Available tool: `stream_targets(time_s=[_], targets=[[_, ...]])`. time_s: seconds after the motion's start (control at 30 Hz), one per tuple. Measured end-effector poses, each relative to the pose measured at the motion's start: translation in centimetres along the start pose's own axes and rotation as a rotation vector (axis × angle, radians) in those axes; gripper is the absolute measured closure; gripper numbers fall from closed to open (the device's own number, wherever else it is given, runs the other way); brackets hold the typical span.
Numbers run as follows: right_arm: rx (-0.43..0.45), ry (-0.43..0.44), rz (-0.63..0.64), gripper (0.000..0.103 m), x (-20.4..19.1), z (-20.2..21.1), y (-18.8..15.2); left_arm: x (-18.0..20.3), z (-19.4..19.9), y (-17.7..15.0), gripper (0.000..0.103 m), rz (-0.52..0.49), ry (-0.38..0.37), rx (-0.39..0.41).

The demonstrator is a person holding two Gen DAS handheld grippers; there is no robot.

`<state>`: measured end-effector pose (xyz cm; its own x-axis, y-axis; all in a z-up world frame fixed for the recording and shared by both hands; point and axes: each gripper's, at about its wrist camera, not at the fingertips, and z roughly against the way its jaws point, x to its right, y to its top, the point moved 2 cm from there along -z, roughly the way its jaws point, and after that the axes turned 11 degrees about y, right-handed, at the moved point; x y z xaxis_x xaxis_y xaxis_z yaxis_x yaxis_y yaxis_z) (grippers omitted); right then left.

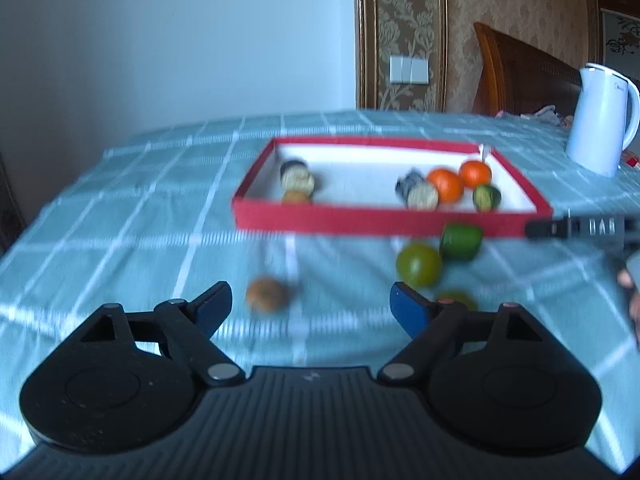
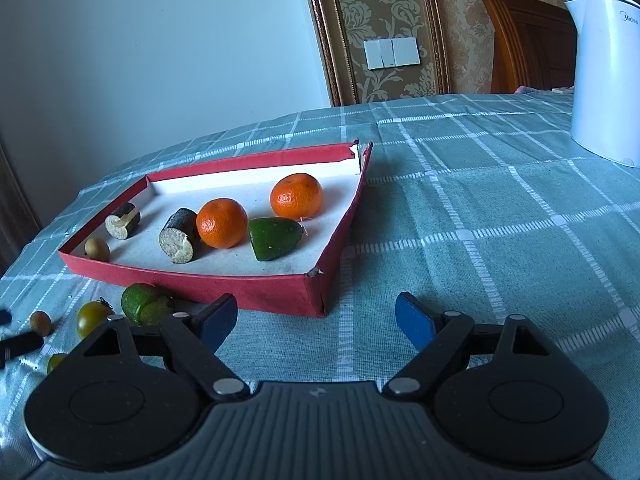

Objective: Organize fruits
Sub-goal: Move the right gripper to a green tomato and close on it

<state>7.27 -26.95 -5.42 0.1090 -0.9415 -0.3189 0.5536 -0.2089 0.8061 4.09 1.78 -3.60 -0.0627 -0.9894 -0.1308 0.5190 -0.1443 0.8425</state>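
Note:
A red tray [image 1: 360,220] [image 2: 240,284] with a white floor holds two oranges [image 2: 222,223] [image 2: 296,195], a green fruit piece [image 2: 274,238], two dark cut cylinders [image 2: 180,236] [image 2: 122,221] and a small brown fruit [image 2: 97,249]. In front of it on the cloth lie a green piece [image 1: 460,240], a green tomato [image 1: 418,264] and a small brown fruit [image 1: 267,294]. My left gripper [image 1: 310,306] is open; the brown fruit lies just ahead between its fingers, untouched. My right gripper [image 2: 316,316] stands open and empty by the tray's near right corner.
A white kettle [image 1: 600,120] [image 2: 604,72] stands at the back right of the checked green tablecloth [image 2: 480,240]. Another small yellow-green fruit [image 2: 56,362] lies near the front left. A wooden headboard [image 2: 528,40] and a wall rise behind the table.

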Motion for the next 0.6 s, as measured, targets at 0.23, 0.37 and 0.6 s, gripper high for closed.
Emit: stream_targets(time_s=[0.23, 0.37, 0.6], targets=[[0.002, 0.104, 0.037, 0.017, -1.8, 0.8, -0.9, -1.9, -0.6, -1.7, 0.018, 0.033, 0.017, -0.053], [-0.003, 0.173, 0.132, 0.017, -5.4, 1.2, -1.9, -2.0, -1.3, -1.5, 0.016, 0.026, 0.027, -0.056], [-0.035, 0.233, 0.262, 0.029, -10.0, 0.9, -3.1, -2.0, -2.3, -1.1, 0.012, -0.004, 0.027, -0.046]])
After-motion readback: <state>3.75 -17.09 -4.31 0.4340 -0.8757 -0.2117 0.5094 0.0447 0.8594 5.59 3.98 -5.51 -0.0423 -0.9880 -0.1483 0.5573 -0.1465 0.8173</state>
